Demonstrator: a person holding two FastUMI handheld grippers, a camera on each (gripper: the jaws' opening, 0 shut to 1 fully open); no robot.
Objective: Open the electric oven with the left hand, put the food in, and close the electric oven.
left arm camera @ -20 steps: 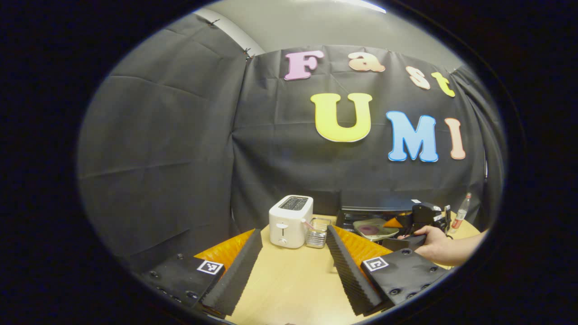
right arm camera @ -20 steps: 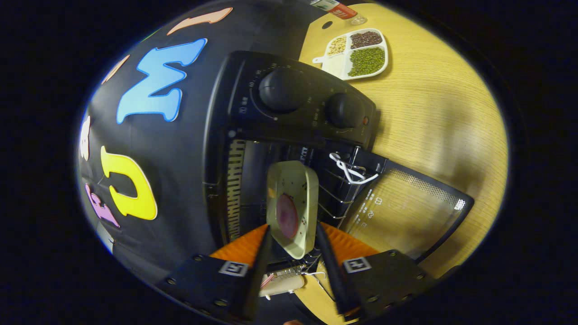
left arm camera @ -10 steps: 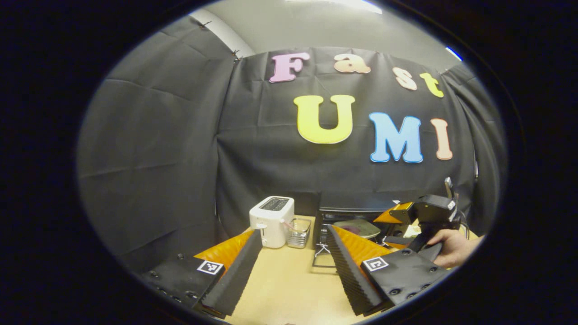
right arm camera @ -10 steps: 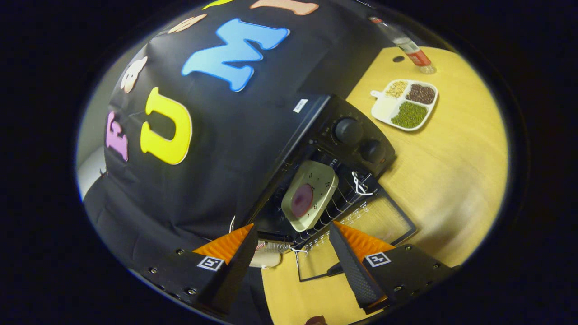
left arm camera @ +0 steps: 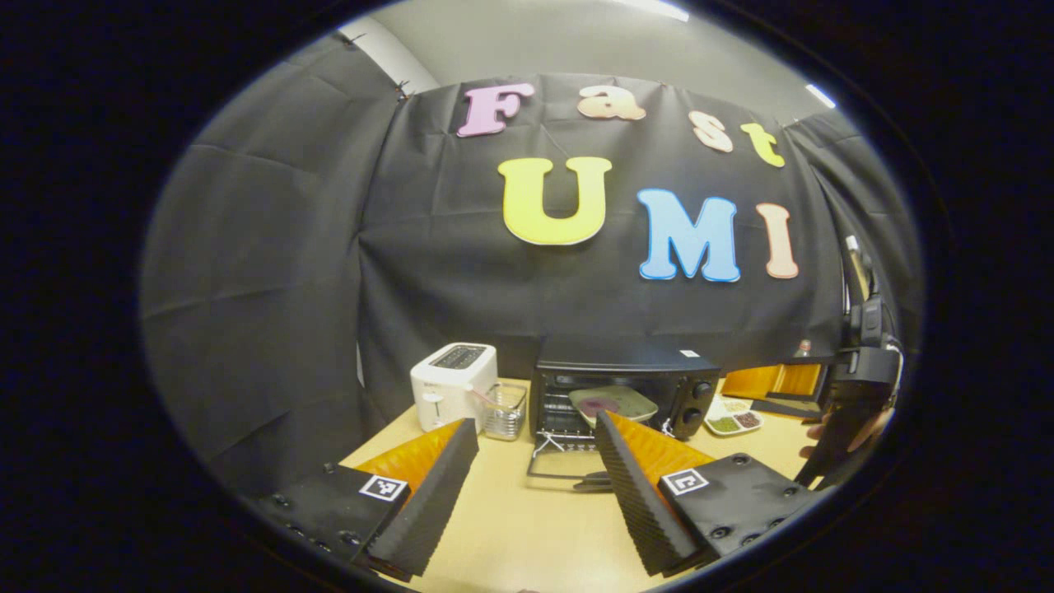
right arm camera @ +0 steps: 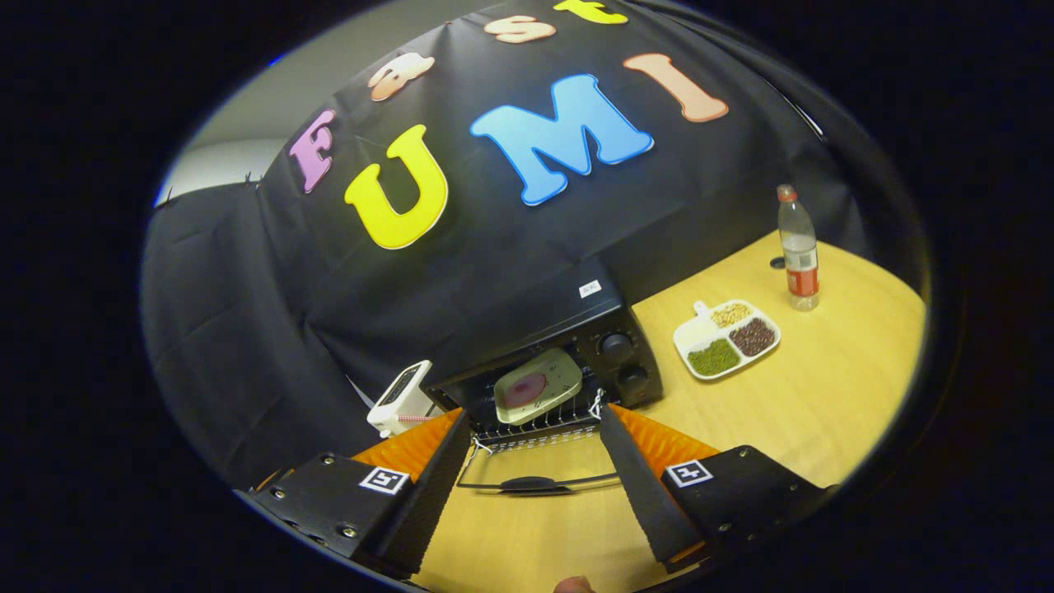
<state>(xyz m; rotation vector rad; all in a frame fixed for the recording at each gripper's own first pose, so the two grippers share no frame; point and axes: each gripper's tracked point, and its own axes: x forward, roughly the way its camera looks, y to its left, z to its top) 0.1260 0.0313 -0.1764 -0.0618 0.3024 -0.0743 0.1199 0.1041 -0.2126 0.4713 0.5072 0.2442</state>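
Electric oven [right arm camera: 613, 346] door [right arm camera: 539, 465] dropped open, plate of food [right arm camera: 538, 385] on its rack, both grippers, left [left arm camera: 535, 486] and right [right arm camera: 533, 494], released and empty, right one possibly well back from oven.

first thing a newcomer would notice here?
The black oven at the table's back edge, its door dropped flat open and a pale plate of food on the rack inside. Both grippers, right gripper and left gripper, hang open and empty before it.
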